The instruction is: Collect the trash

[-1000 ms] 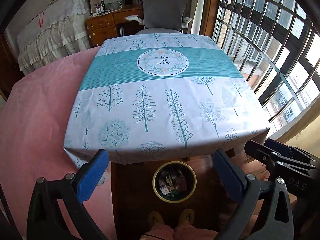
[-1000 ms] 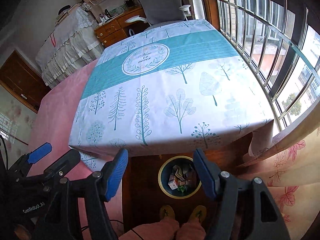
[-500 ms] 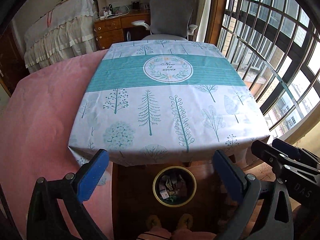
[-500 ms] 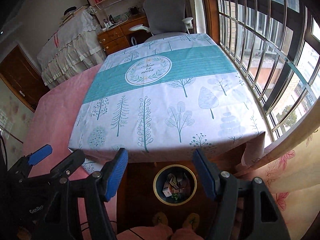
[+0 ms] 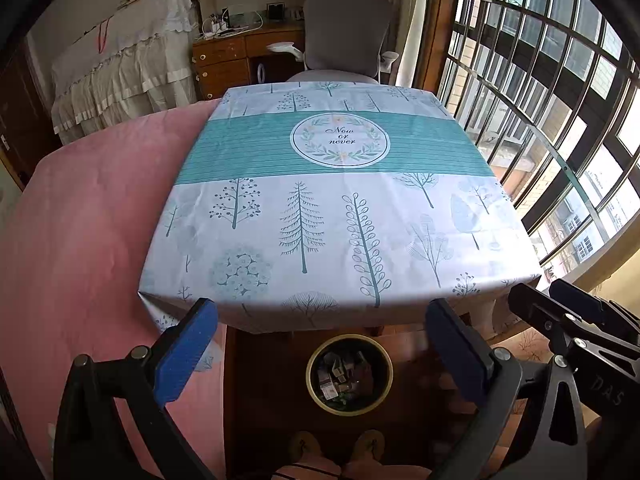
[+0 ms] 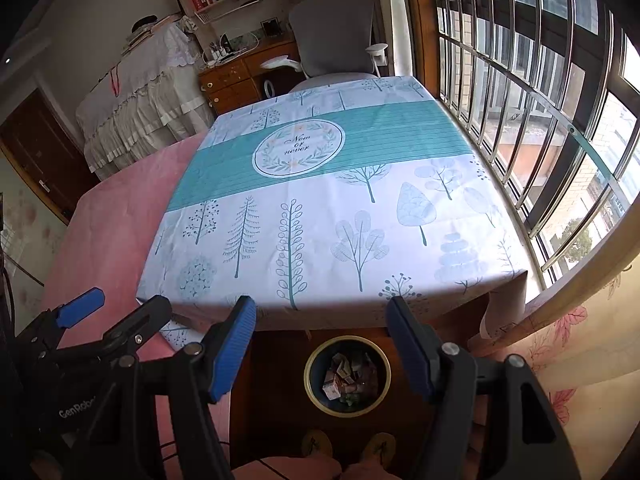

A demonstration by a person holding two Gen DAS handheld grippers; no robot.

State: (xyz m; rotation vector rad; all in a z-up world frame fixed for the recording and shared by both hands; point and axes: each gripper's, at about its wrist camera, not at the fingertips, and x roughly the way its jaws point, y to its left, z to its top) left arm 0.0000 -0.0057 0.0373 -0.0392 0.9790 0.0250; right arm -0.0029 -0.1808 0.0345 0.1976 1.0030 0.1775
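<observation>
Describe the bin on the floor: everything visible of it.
The bin is round and open-topped, with a yellowish rim and a dark inside. It stands upright on the brown wooden floor, just in front of the near edge of the table, with the person's feet close on its near side. It holds crumpled wrappers and small printed cartons, plus a scrap of something green. Nothing covers it, and neither gripper touches it.
</observation>
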